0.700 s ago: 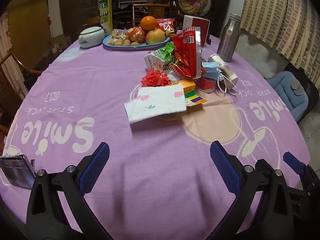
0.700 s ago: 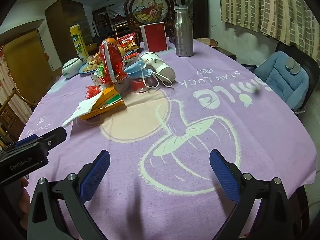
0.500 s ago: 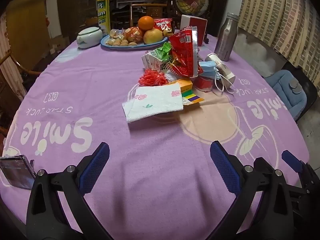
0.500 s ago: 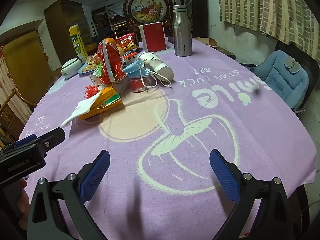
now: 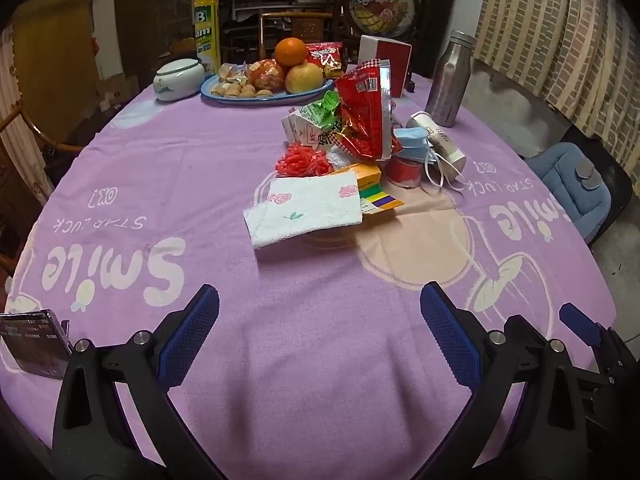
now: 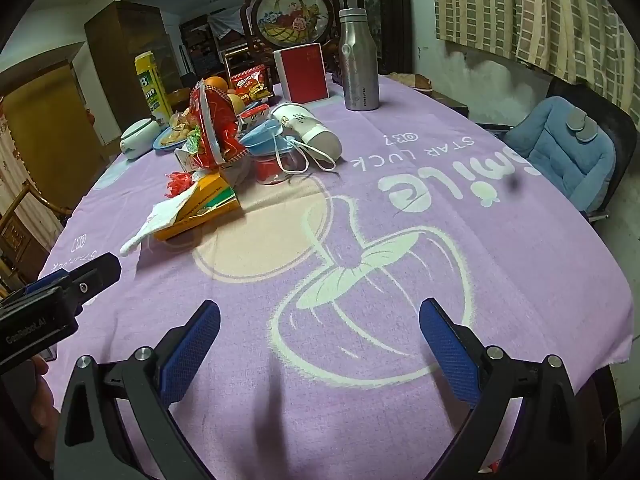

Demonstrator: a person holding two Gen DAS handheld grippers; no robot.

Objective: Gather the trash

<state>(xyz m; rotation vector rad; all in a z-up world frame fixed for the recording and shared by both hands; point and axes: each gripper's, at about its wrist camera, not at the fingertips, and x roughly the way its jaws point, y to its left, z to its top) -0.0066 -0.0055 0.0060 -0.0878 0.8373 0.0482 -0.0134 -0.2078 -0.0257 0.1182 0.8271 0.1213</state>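
A pile of trash lies mid-table on the purple cloth: a white floral napkin (image 5: 308, 206), an orange-yellow flat box (image 5: 374, 192), red shredded plastic (image 5: 302, 162), a tall red snack bag (image 5: 366, 116), a green-white wrapper (image 5: 316, 120), a blue face mask (image 5: 414, 142) and a small red cup (image 5: 404, 172). The pile also shows in the right wrist view: the box (image 6: 204, 210), the snack bag (image 6: 212, 128), the mask (image 6: 266, 138). My left gripper (image 5: 320, 332) is open and empty, well short of the napkin. My right gripper (image 6: 320, 344) is open and empty, right of the pile.
A blue fruit plate (image 5: 268, 94), a white lidded jar (image 5: 176, 78), a yellow carton (image 5: 207, 28), a red box (image 5: 386, 60) and a steel bottle (image 5: 450, 80) stand at the back. A white cylinder (image 5: 438, 142) lies by the mask. A phone (image 5: 32, 342) lies near left. A blue-cushioned chair (image 6: 568, 152) stands right.
Both grippers have shifted slightly; the pile sits a little lower and nearer in the left view. Both stay open and empty.
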